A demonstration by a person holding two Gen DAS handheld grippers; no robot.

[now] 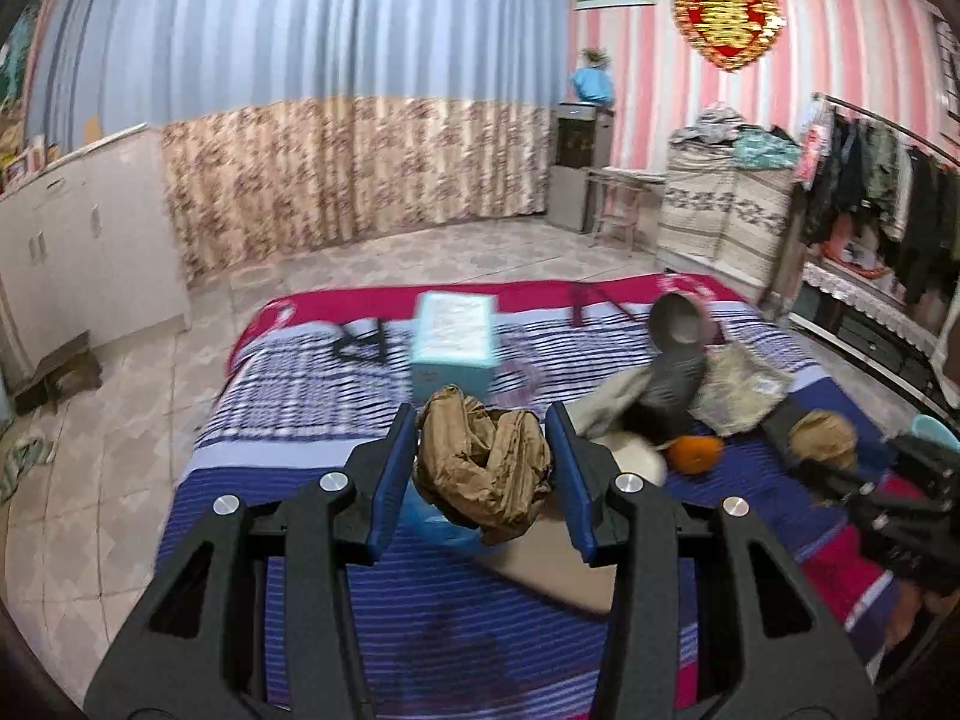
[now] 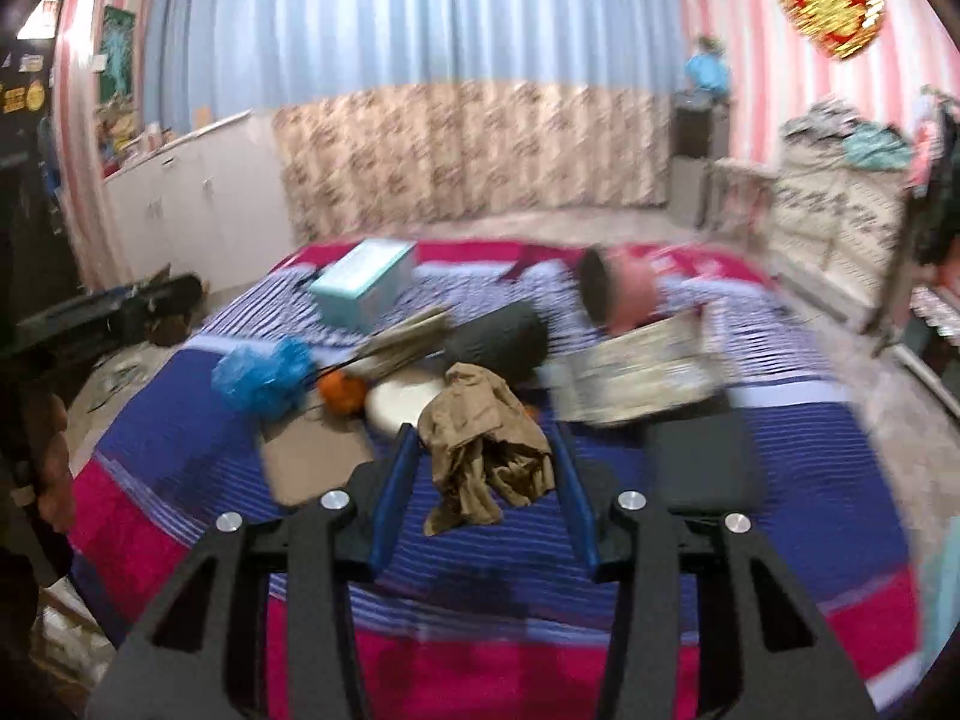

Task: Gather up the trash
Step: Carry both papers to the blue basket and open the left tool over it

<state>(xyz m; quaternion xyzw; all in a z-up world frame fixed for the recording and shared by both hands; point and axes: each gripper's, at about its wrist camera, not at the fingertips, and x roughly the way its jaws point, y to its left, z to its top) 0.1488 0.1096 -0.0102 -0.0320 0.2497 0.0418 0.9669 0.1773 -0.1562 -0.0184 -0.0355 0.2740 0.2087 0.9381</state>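
My left gripper (image 1: 482,420) is shut on a crumpled wad of brown paper (image 1: 486,468), held above the striped bedcover (image 1: 336,420). My right gripper (image 2: 483,438) is shut on a second crumpled brown paper (image 2: 480,450), which hangs down between its blue pads. In the left wrist view that gripper and its brown wad (image 1: 822,438) show at the right edge. A pink bin with a dark lining (image 2: 618,291) lies tipped on the bed behind both grippers.
On the bed lie a teal box (image 2: 363,288), a blue mesh ball (image 2: 264,378), an orange (image 2: 342,393), a white round dish (image 2: 402,402), a dark roll (image 2: 498,339), flat cardboard (image 2: 318,456), a printed bag (image 2: 648,372) and a black pad (image 2: 702,468). Tiled floor surrounds the bed.
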